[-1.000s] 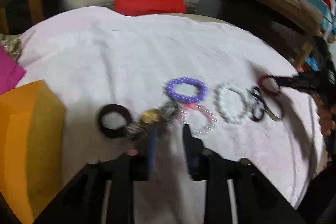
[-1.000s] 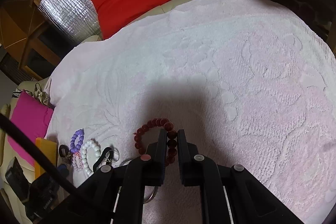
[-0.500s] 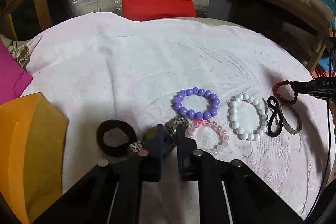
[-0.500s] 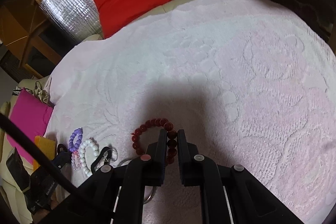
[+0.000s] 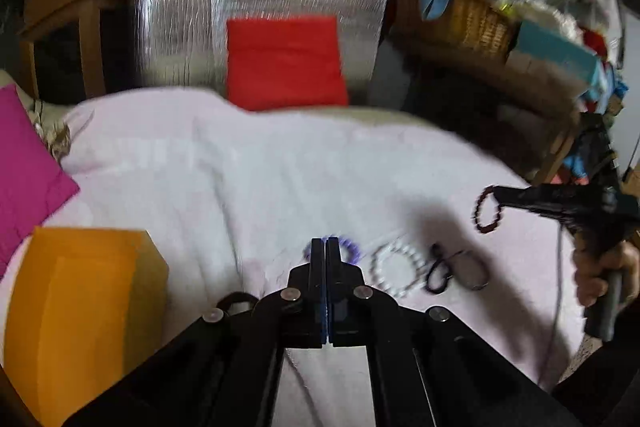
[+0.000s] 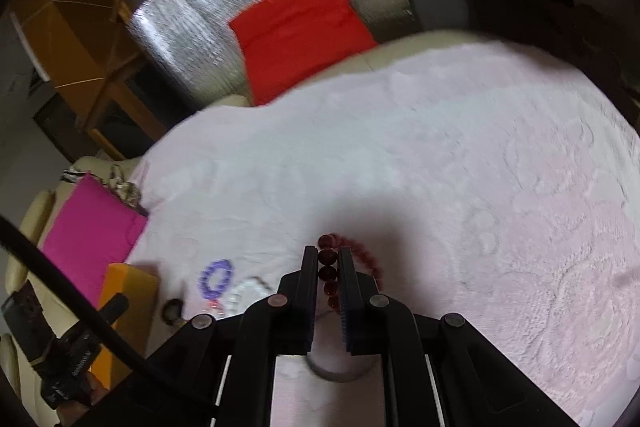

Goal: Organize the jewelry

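Orange box (image 5: 84, 311) at far left. Left gripper (image 5: 326, 247) with jaws pressed together on nothing visible, above purple bracelet (image 5: 350, 251); white bracelet (image 5: 394, 269) lies beside. Right gripper (image 6: 328, 259) clamped on dark red bead bracelet (image 6: 326, 269), clear of pink cloth (image 6: 440, 163). Step: carrying. Next, likely: set it with the row or box.

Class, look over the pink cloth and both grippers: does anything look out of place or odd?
One thing: the dark red bead bracelet dangles off the pink cloth, pinched in the right gripper, away from the purple bracelet and white bracelet lying there. The left gripper is shut, apparently empty.
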The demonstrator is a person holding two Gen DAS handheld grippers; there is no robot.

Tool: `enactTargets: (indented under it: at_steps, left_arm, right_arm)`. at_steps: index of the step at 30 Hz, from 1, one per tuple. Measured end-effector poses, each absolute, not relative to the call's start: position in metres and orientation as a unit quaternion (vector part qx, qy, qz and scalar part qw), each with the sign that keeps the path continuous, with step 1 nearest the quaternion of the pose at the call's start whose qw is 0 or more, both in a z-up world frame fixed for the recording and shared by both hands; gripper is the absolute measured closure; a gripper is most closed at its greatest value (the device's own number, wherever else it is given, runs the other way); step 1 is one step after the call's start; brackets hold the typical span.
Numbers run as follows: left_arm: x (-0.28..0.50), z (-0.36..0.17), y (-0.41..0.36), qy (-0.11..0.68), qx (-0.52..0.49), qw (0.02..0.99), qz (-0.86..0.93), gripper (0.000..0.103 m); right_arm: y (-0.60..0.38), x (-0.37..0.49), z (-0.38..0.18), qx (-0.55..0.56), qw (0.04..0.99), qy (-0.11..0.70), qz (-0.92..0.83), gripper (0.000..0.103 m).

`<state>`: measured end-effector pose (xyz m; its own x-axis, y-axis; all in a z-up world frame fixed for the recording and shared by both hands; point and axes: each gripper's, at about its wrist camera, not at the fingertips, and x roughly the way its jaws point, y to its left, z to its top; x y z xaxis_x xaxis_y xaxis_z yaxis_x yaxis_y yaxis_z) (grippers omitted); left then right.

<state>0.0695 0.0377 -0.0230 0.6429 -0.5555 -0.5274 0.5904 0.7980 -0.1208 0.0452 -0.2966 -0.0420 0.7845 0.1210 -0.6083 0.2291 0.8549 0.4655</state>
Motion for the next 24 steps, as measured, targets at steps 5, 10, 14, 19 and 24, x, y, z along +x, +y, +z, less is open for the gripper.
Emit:
enactTargets:
  at_steps: [5, 10, 14, 19, 24]
  left_arm:
    - [0.06, -0.011, 0.057, 0.268, 0.025, 0.913, -0.308, 0.103]
    - [0.081, -0.053, 0.059, 0.37, 0.017, 0.883, -0.288, 0.099]
    - [0.075, -0.068, 0.036, 0.384, 0.059, 0.881, -0.27, 0.053]
    - [0.074, -0.082, 0.013, 0.367, 0.104, 0.887, -0.26, 0.042]
    - [0.096, -0.111, -0.001, 0.401, 0.11, 0.877, -0.243, 0.09]
  right_arm:
    - [-0.265, 0.035, -0.02, 0.255, 0.921, 0.294, 0.012, 0.092]
    - [-0.244, 0.031, -0.022, 0.246, 0.922, 0.297, 0.029, 0.092]
    - [-0.241, 0.036, -0.029, 0.245, 0.917, 0.313, 0.029, 0.092]
    - [-0.245, 0.038, -0.034, 0.249, 0.914, 0.319, 0.027, 0.092]
    - [-0.251, 0.039, -0.035, 0.25, 0.912, 0.323, 0.024, 0.092]
